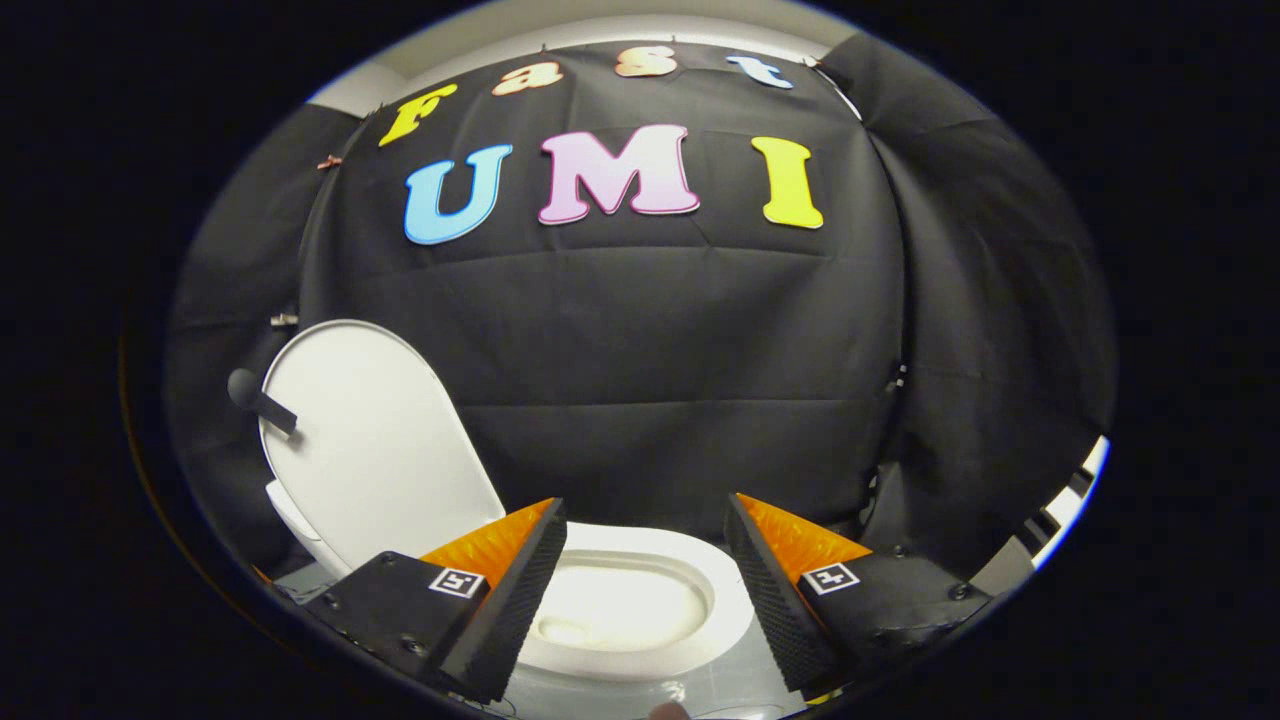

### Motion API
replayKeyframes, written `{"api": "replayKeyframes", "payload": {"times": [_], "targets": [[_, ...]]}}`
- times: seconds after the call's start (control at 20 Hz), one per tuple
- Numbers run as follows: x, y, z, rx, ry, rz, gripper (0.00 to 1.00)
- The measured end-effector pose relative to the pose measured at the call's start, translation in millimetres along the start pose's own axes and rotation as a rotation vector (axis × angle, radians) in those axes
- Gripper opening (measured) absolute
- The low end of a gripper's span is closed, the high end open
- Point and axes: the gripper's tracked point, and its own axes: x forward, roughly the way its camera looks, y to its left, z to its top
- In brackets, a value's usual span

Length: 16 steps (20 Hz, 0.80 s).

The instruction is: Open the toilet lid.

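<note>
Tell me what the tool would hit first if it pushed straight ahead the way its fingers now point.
The tool is open, holding nothing. Its fingers frame the toilet bowl just below; straight on, it would probably pass over the seat rim and meet the black cloth wall. Depth is unclear. The raised lid stands aside.

The camera rides on the gripper (pixel 645 515) and looks forward along its two fingers, which stand apart with nothing between them. It looks from above and slightly down, close to the toilet (pixel 640 605), so the bowl lies just ahead between the fingers. Beyond, it faces the booth wall (pixel 640 350), with the raised lid (pixel 375 440) to the left.
</note>
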Motion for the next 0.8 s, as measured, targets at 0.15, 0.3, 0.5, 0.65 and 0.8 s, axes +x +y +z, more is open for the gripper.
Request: {"api": "replayKeyframes", "payload": {"times": [0.15,0.3,0.5,0.65,0.8], "targets": [[0,-25,12,0.029,-0.079,-0.026,0.99],[1,-42,18,0.042,-0.121,-0.048,0.99],[3,-51,5,0.041,-0.088,-0.053,0.99],[2,-51,9,0.047,-0.099,-0.049,0.99],[3,-48,9,0.029,-0.107,-0.05,0.99]]}}
